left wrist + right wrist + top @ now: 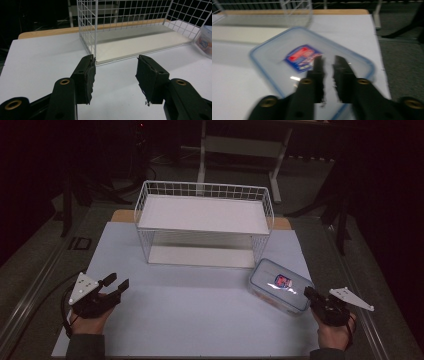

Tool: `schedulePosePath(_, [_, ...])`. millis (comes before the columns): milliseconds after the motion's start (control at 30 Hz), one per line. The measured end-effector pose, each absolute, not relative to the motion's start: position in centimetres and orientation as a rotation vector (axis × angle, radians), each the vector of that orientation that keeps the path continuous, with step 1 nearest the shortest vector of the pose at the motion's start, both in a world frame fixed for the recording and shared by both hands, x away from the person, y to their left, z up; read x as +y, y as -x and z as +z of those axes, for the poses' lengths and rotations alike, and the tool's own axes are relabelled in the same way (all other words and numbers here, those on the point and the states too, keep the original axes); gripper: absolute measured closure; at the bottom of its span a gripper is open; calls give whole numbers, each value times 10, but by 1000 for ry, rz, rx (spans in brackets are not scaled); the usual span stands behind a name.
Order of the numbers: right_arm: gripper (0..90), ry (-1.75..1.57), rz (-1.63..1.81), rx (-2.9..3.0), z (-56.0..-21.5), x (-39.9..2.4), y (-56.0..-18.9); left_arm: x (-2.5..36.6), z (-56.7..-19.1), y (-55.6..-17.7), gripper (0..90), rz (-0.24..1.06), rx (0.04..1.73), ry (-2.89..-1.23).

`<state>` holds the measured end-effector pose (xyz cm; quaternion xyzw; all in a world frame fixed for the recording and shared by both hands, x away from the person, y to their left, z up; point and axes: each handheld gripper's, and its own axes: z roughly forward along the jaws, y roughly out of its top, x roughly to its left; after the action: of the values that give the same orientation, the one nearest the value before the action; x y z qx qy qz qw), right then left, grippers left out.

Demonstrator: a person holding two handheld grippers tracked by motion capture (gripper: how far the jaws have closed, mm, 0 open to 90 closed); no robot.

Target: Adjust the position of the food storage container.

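Left tongs (pixel 115 75) released near wire rack (pixel 204 222); right tongs (pixel 327 61), seemingly clenched, over container (pixel 287 67).

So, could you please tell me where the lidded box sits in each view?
High view: box right of centre, before the right gripper.
Left gripper view: far right edge.
Right gripper view: centre, under the jaws.
Shared landmark: wire rack.

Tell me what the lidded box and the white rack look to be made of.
Lidded box: likely clear, glossy plastic; the lid reflects light, has a bluish rim and a printed label.
White rack: probably white-coated metal wire, seen in its thin grid walls, with flat matte white shelf boards, material unclear.
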<state>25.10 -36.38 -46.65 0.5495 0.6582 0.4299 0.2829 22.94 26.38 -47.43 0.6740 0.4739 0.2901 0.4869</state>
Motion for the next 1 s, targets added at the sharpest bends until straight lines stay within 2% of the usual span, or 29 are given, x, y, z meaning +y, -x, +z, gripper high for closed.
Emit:
schedulePosePath(100, [896,-1495,1128,1739,-469,-368,-252,263,-475,-229,485,706,1152,-1642])
schedulePosePath(567, [900,-1712,996,1650,-484,-388,-274,259,-476,-230,487,717,1144,-1671])
schedulePosePath(1000, [899,-1726,985,1654,-475,-390,-298,255,-477,-233,490,711,1135,-1683])
